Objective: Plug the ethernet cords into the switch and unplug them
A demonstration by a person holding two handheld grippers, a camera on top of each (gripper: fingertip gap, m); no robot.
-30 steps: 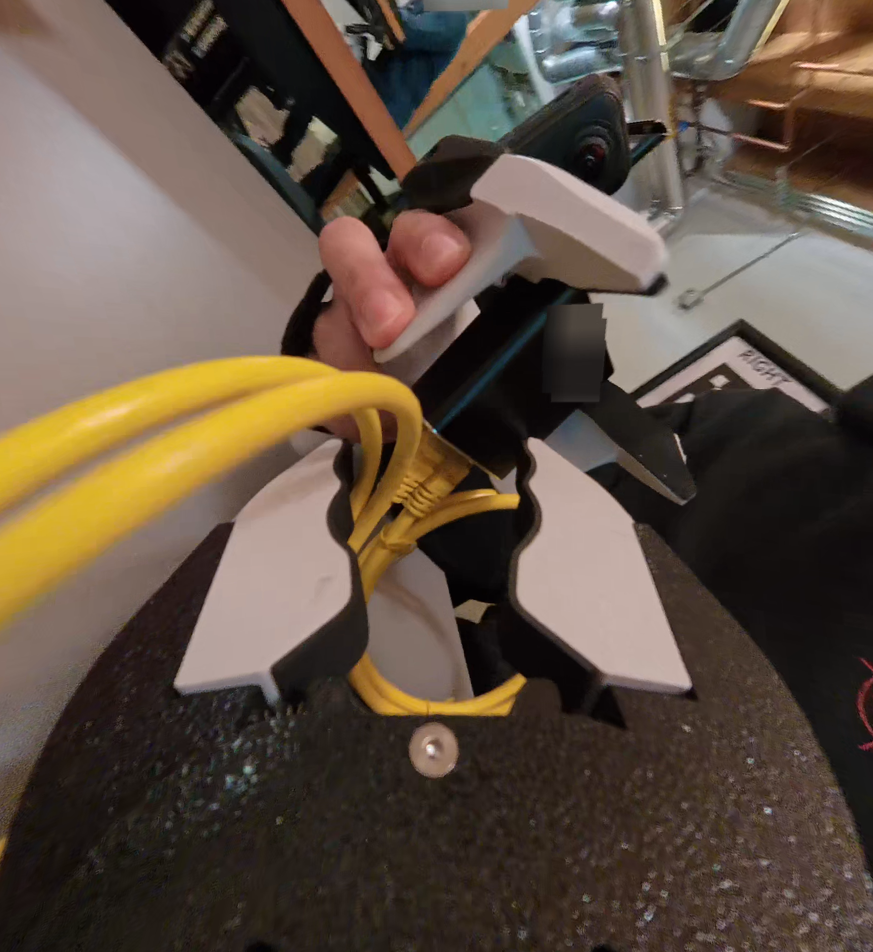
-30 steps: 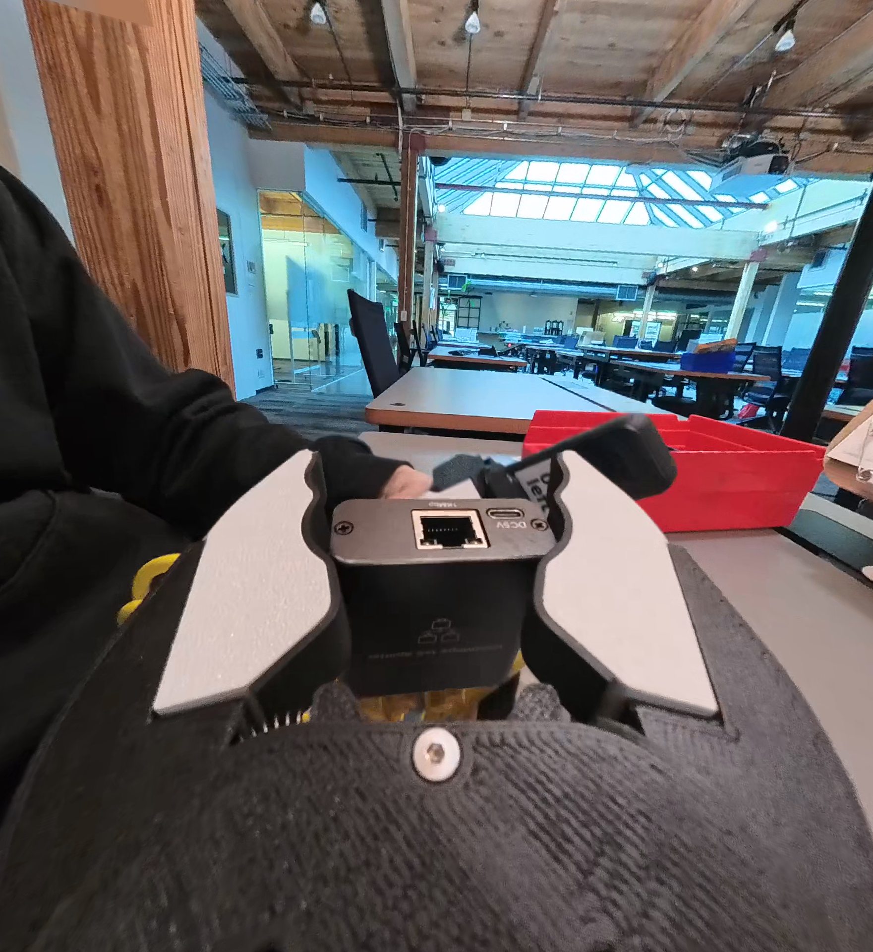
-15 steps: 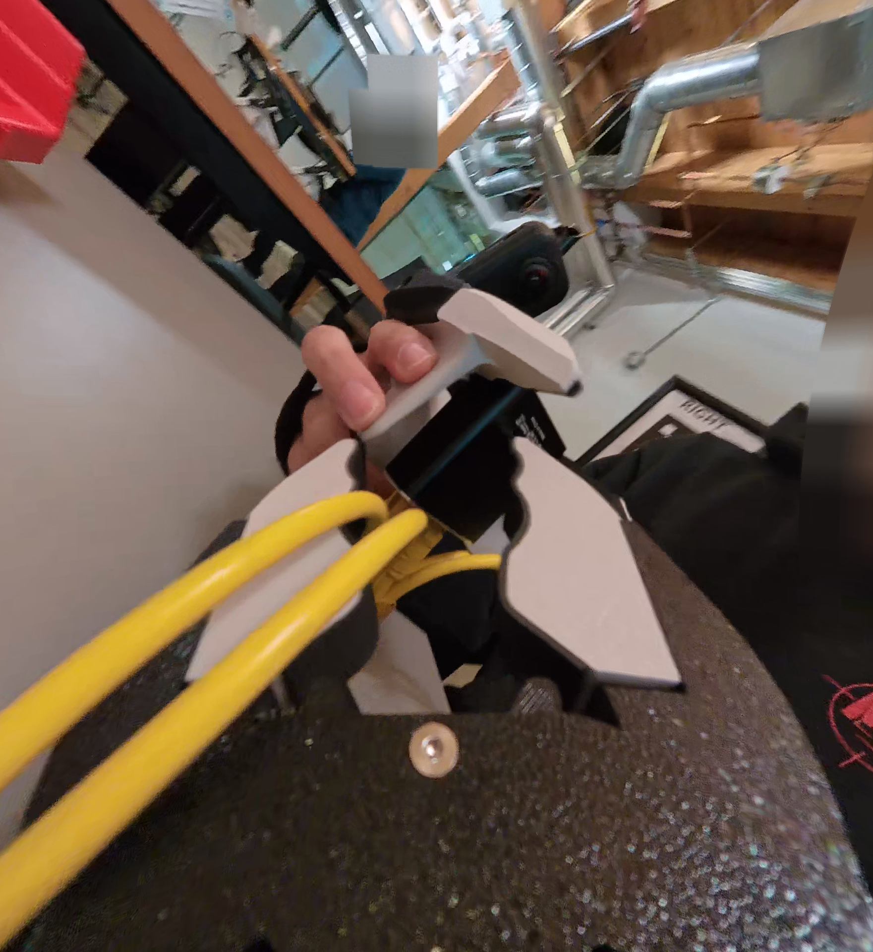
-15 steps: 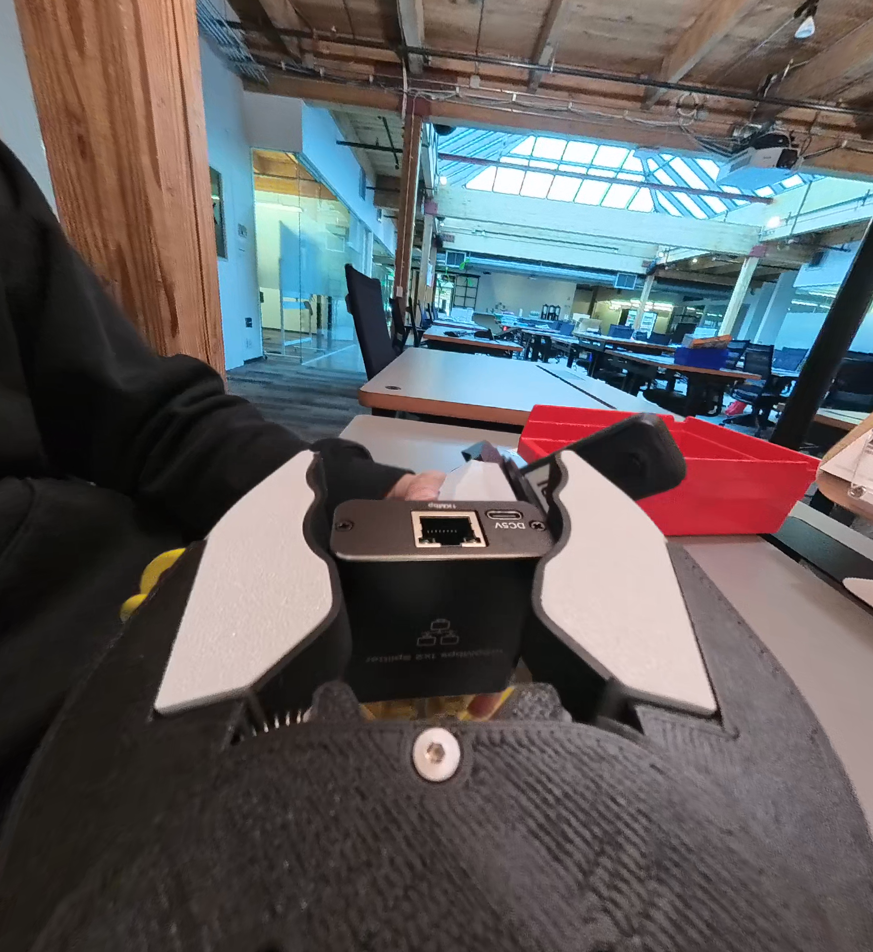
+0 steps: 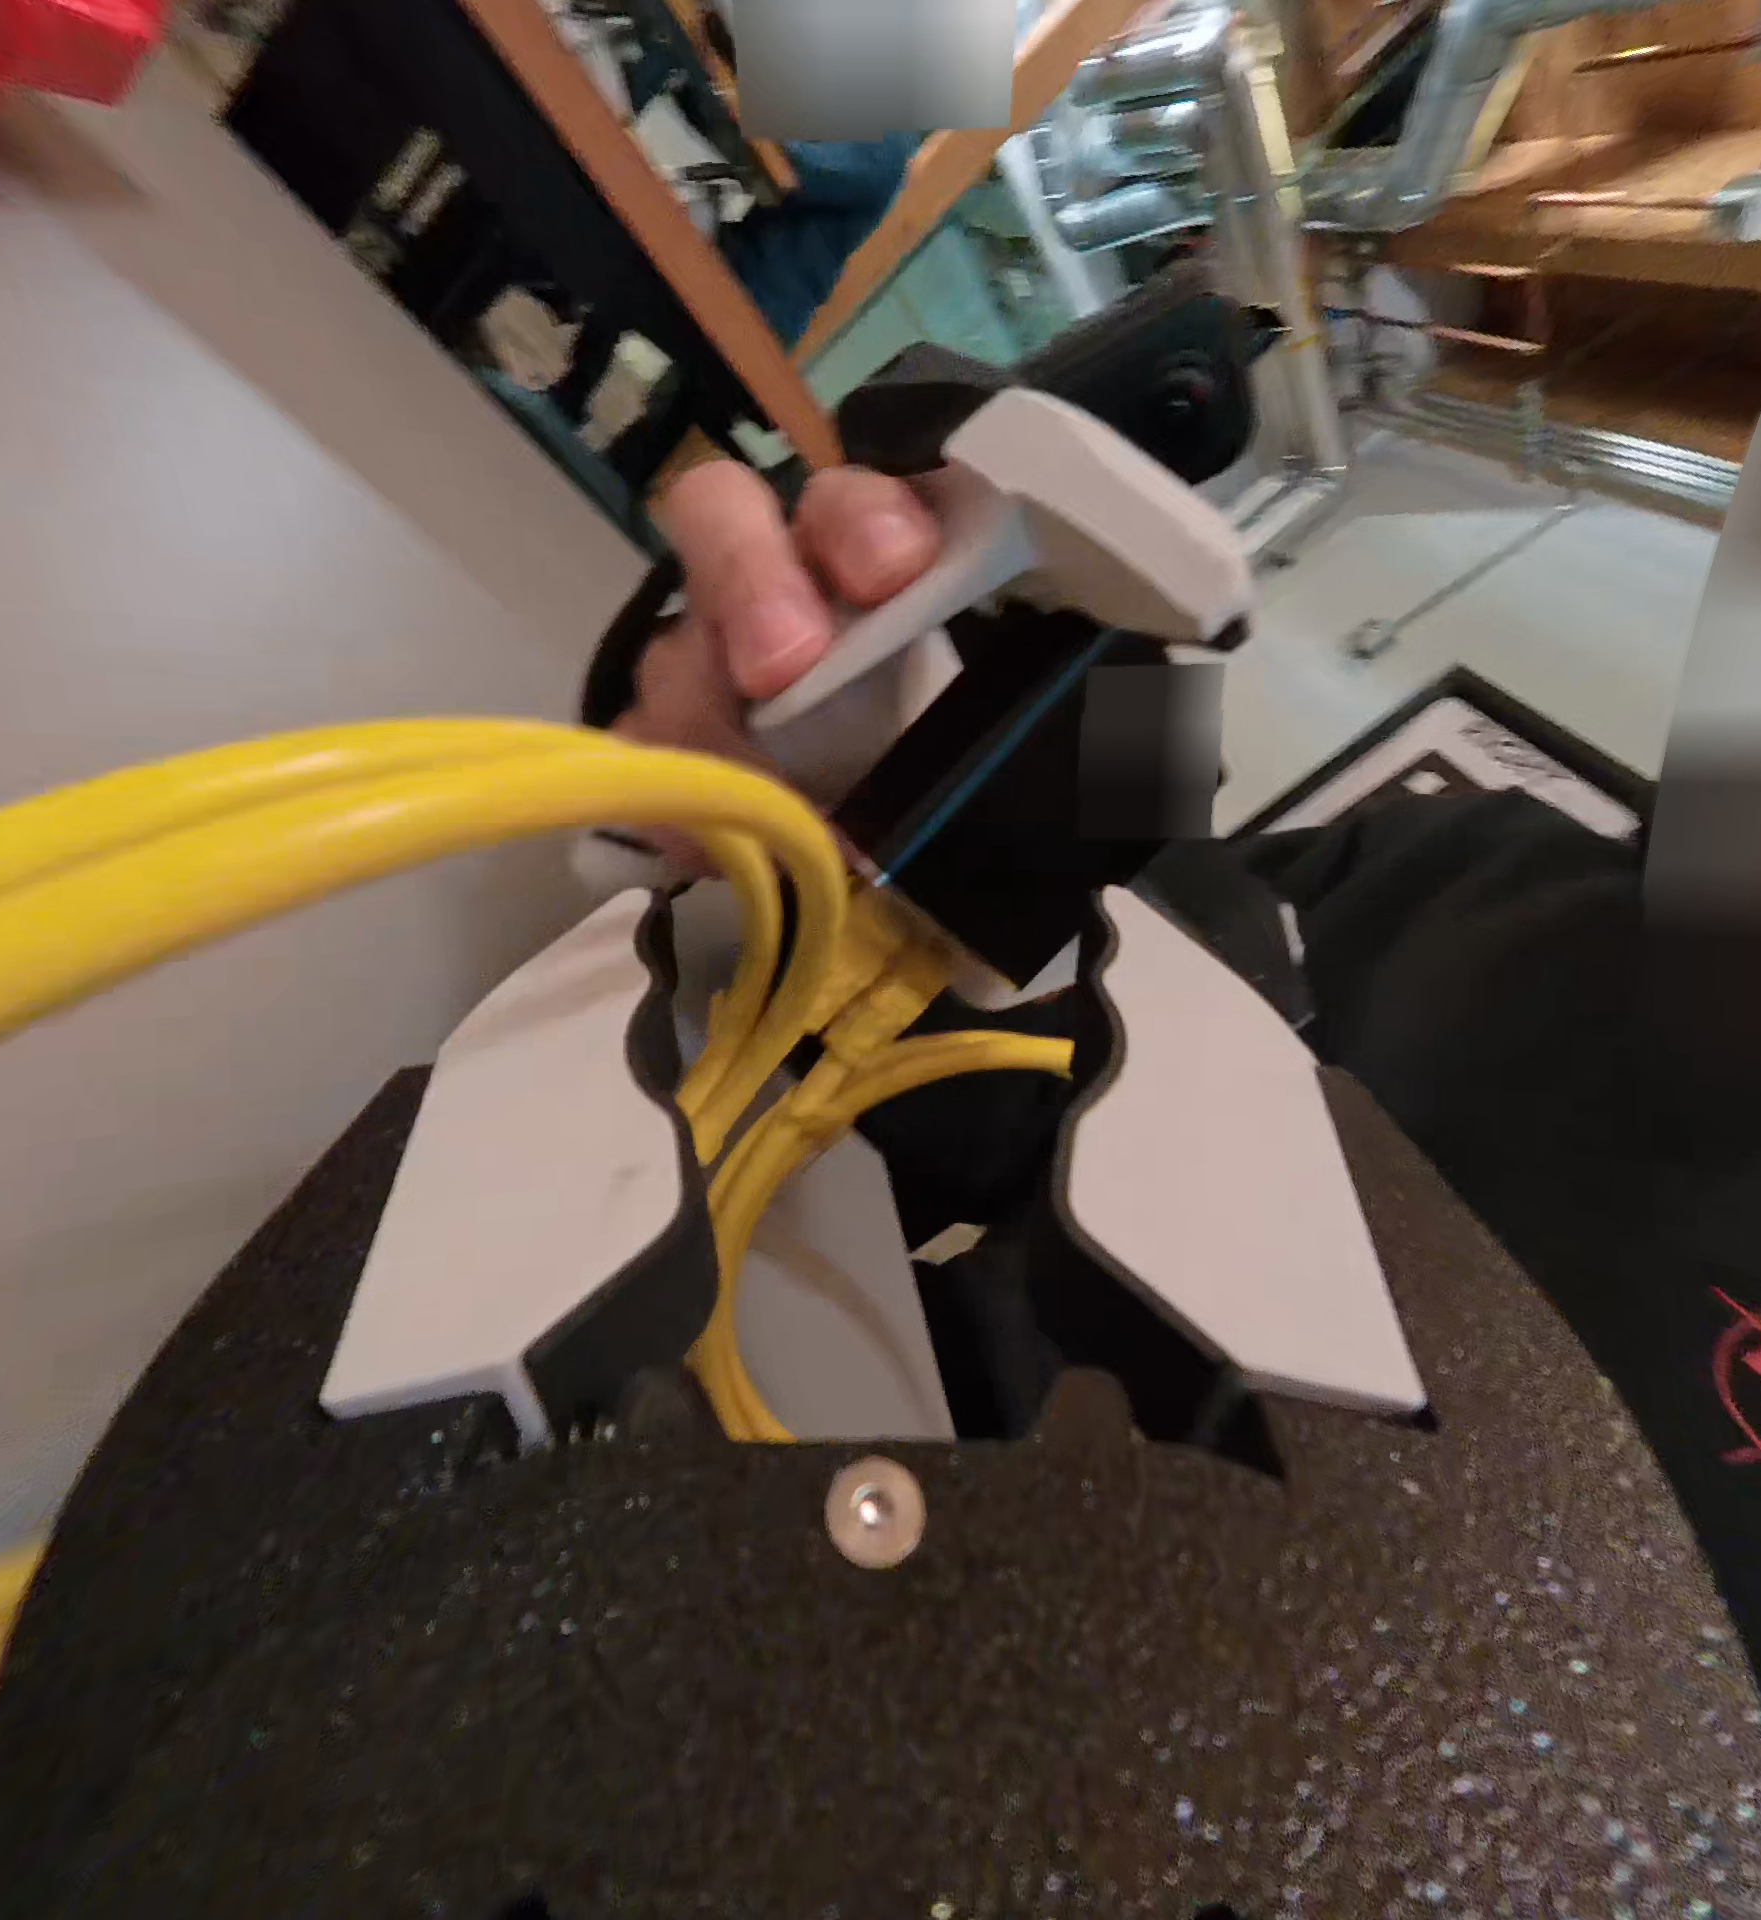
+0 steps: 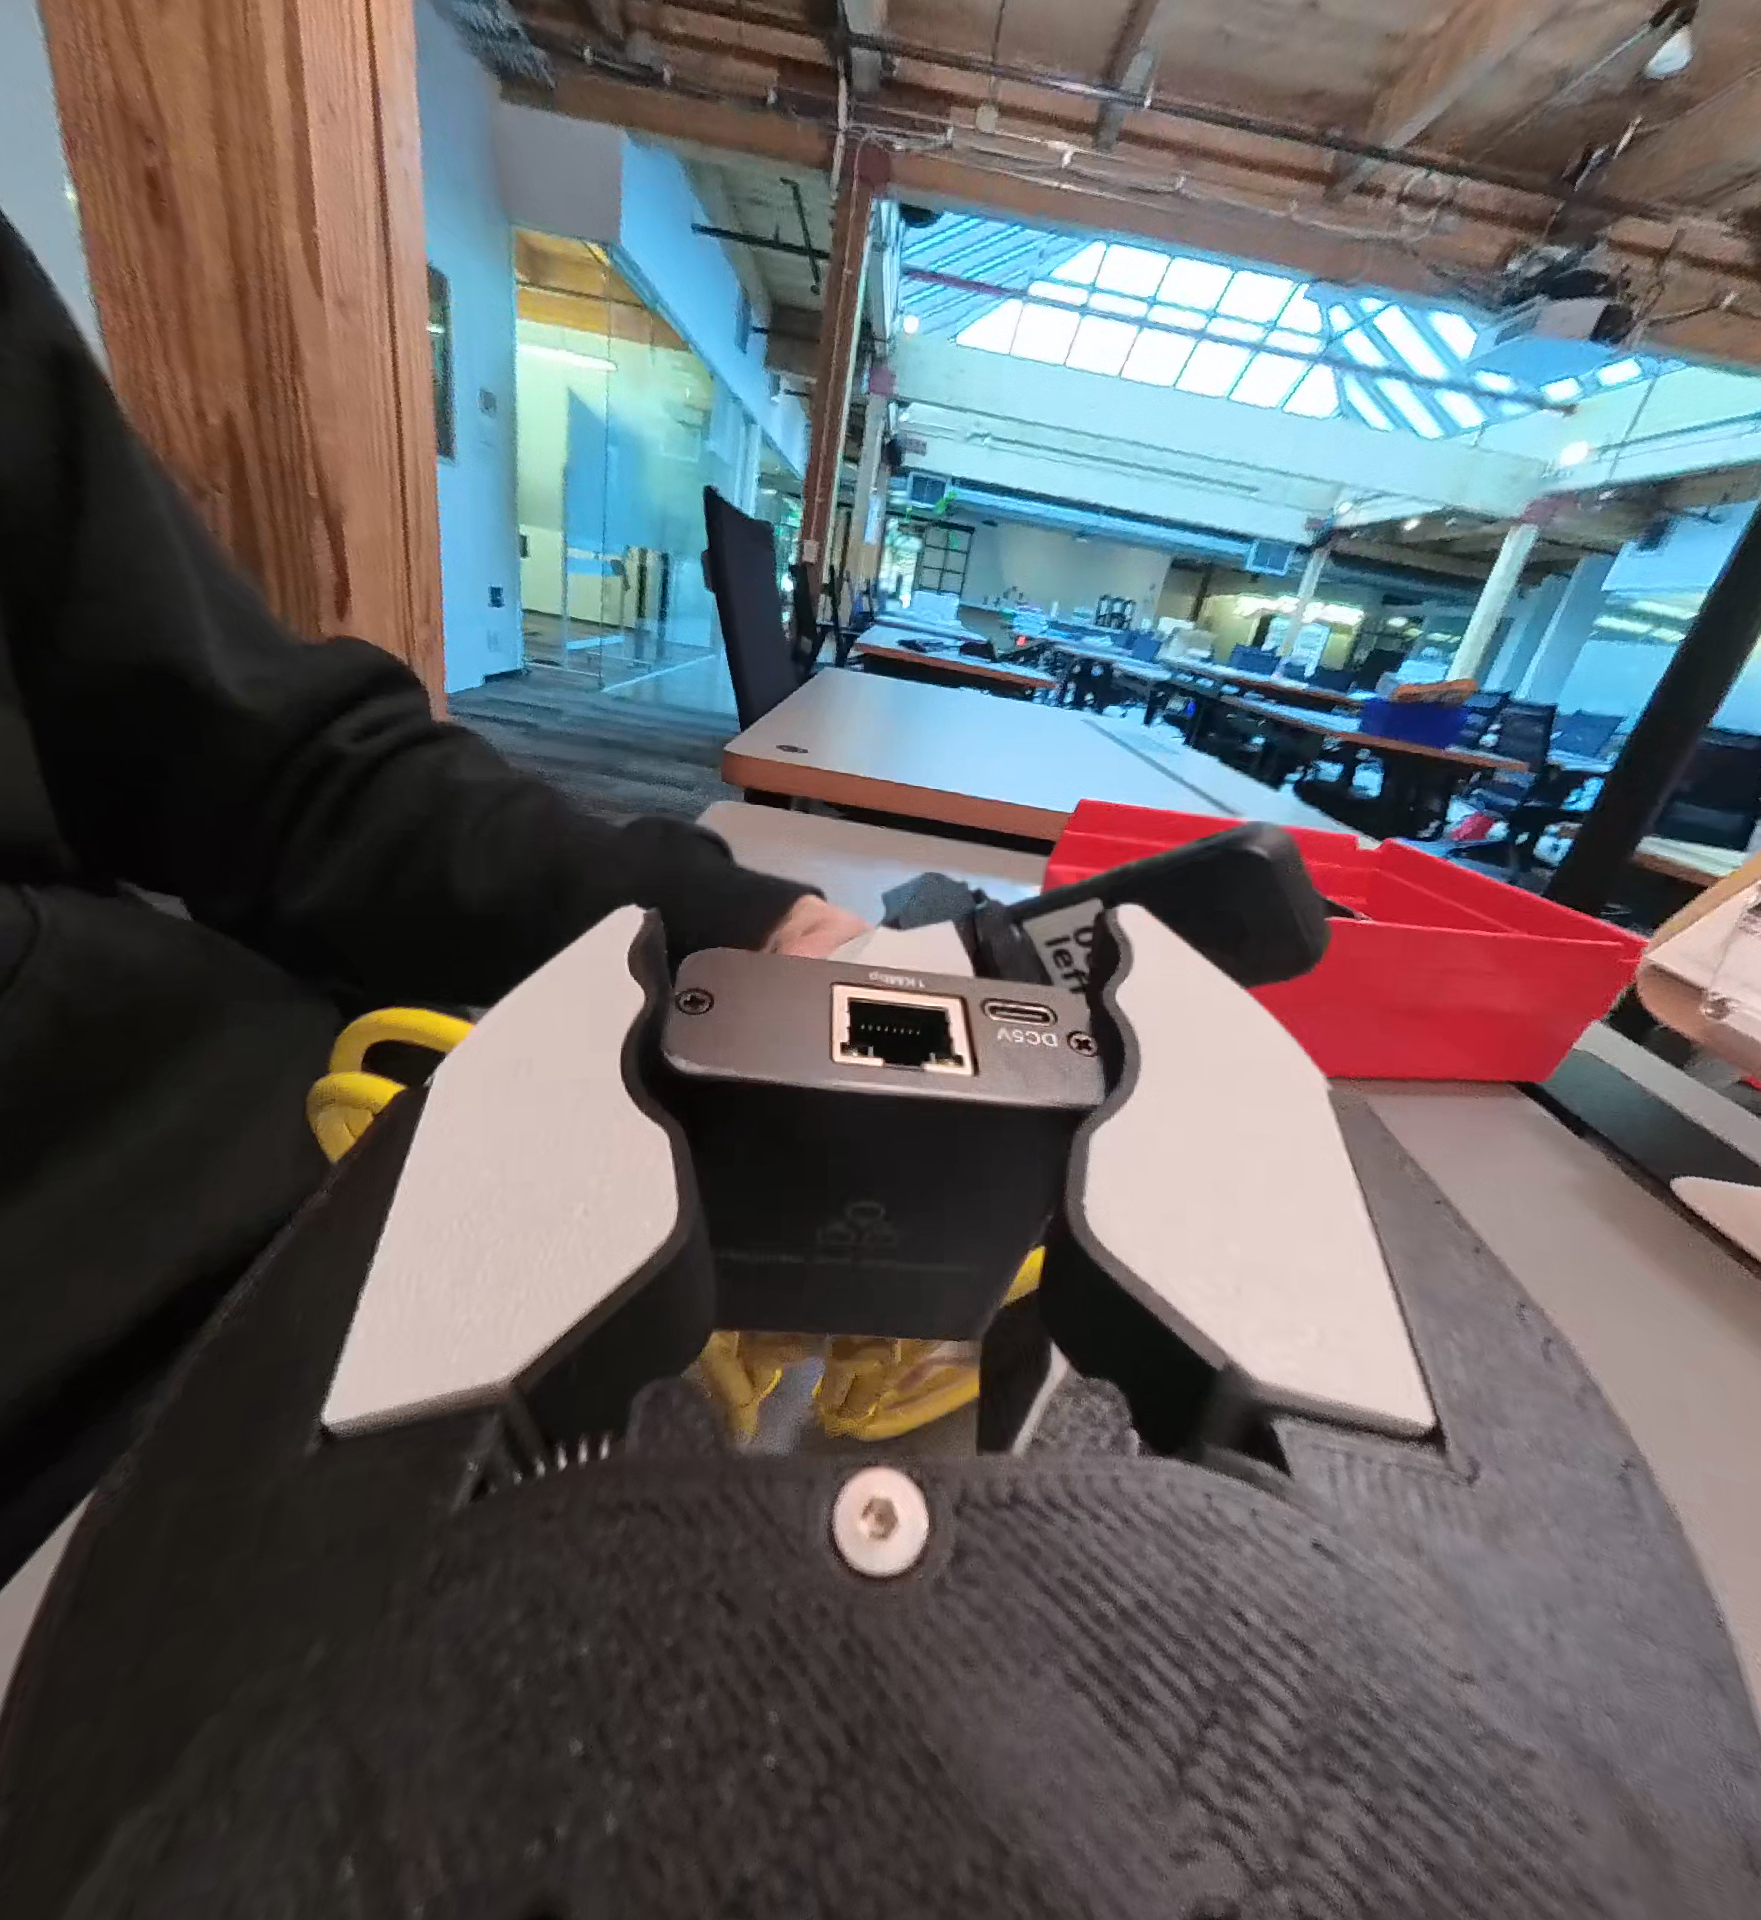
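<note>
- The right gripper (image 6: pixel 881 1049) has its fingers (image 6: pixel 533 1174) closed against both sides of the black switch (image 6: pixel 881 1143), gripping it above the counter (image 6: pixel 1603 1299).
- The switch sits squarely between these fingers, its metal end with one empty port facing away from the camera, past the fingertips.
- The left gripper (image 5: pixel 876 966) has its fingers (image 5: pixel 1219 1195) spread apart; neither pad presses on anything.
- Several yellow cords (image 5: pixel 336 821) arc in from the left, pass over the left finger and drop into the gap between the two fingers.
- Their yellow plugs (image 5: pixel 881 982) sit in the near end of the switch (image 5: pixel 969 831), just at the level of the left gripper's fingertips.
- Whether the cords rub against the inner edge of the left finger is hard to tell.
- In the left wrist view the right gripper (image 5: pixel 1021 582) shows beyond the switch, with a hand (image 5: pixel 782 582) wrapped around its grey handle.
- That view is smeared by motion, so the number of plugs seated is unclear.
- In the right wrist view the plugged end of the switch is hidden beneath its body; only bits of yellow cord (image 6: pixel 855 1382) show under it and at the left by a black sleeve (image 6: pixel 356 821).
- A red bin (image 6: pixel 1416 987) stands on the counter behind the switch, partly covered by the left gripper (image 6: pixel 1146 914).
</note>
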